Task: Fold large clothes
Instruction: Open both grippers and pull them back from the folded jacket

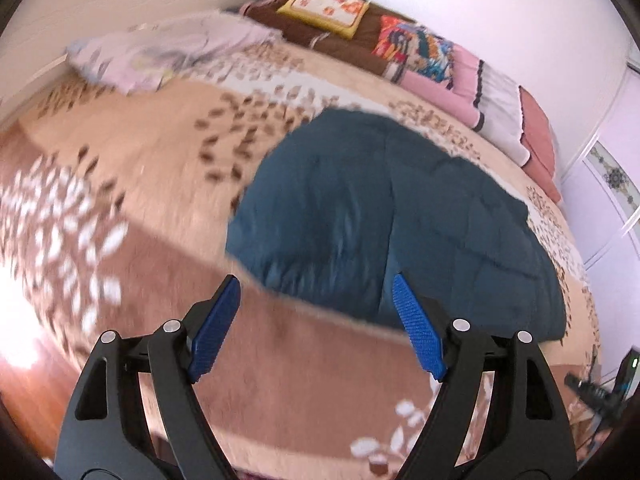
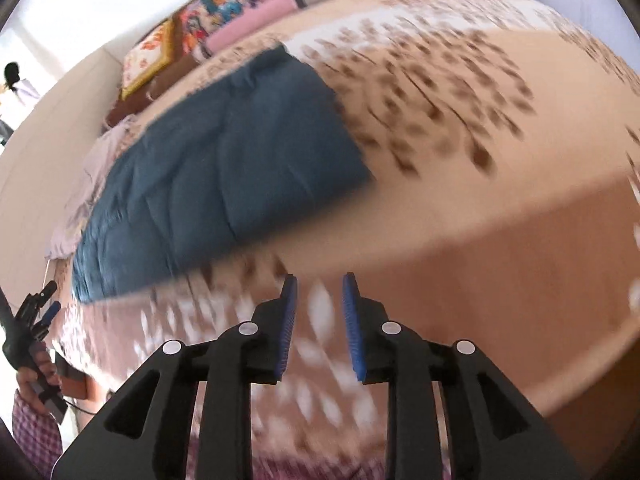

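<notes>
A dark teal garment (image 1: 392,216) lies folded flat on the leaf-patterned bedspread (image 1: 152,152). My left gripper (image 1: 316,320) hovers over its near edge with the blue pads wide apart and nothing between them. In the right wrist view the same teal garment (image 2: 216,184) lies up and to the left, well away from my right gripper (image 2: 318,320). That gripper's jaws stand a small way apart over the bedspread (image 2: 460,208), empty. The left gripper (image 2: 38,312) shows at the left edge, in a hand.
A pale lilac garment (image 1: 168,52) lies crumpled at the far left of the bed. Pillows and folded blankets (image 1: 420,56) line the headboard side by the white wall. A white wardrobe (image 1: 612,184) stands to the right. Both views are motion-blurred.
</notes>
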Available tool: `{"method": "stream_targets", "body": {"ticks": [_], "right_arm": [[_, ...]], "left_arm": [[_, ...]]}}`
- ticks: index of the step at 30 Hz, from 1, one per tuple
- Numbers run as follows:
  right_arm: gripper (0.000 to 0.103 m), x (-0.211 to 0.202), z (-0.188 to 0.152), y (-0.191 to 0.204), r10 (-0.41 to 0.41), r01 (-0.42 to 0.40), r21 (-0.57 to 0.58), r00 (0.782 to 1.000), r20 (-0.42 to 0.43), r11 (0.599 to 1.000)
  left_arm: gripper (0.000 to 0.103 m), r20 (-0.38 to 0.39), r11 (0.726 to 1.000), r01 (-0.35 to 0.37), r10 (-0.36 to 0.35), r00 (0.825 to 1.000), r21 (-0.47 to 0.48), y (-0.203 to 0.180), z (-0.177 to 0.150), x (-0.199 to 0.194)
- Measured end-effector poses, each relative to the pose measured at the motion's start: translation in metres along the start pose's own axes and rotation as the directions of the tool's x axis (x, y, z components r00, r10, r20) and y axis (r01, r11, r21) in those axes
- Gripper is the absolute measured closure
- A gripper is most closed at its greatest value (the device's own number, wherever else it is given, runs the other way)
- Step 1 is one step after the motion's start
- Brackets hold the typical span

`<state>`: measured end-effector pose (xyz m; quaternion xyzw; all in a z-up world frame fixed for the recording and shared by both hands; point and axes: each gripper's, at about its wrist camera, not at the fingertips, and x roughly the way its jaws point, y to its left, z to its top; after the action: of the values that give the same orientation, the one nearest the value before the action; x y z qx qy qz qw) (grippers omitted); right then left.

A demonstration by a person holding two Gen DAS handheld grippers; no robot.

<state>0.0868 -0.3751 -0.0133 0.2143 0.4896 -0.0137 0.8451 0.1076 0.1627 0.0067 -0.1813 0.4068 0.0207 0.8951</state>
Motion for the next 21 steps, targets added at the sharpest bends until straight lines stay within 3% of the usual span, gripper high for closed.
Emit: {"method": "stream_targets", "body": {"ticks": [5,7,15,21], "right_arm": [[0.075,-0.038,-0.034,-0.014,-0.048,0.048,0.011,0.998,0.031,0.999],[0.073,-0.058,-0.045,-0.013,-0.066,0.067,-0.013,0.995,0.069,0.998],[0.066,-0.103,-0.070,-0.016,-0.051,0.059,-0.039,0.984,0.173,0.998],[0.060,-0.120,-0.082,-0.005,-0.033,0.051,-0.078,0.977,0.212,0.996]], "left_arm": [[0.025,-0.039,1.000,-0.016,0.016,0.999,-0.003,-0.015,-0.020,0.002],[0.025,-0.039,1.000,0.010,-0.010,0.999,-0.012,-0.032,-0.021,0.001],[0.025,-0.010,0.994,0.100,-0.099,0.995,0.047,-0.094,-0.027,-0.025],[0.025,-0.021,0.990,0.122,-0.121,0.992,0.075,-0.101,-0.039,-0.038]]}}
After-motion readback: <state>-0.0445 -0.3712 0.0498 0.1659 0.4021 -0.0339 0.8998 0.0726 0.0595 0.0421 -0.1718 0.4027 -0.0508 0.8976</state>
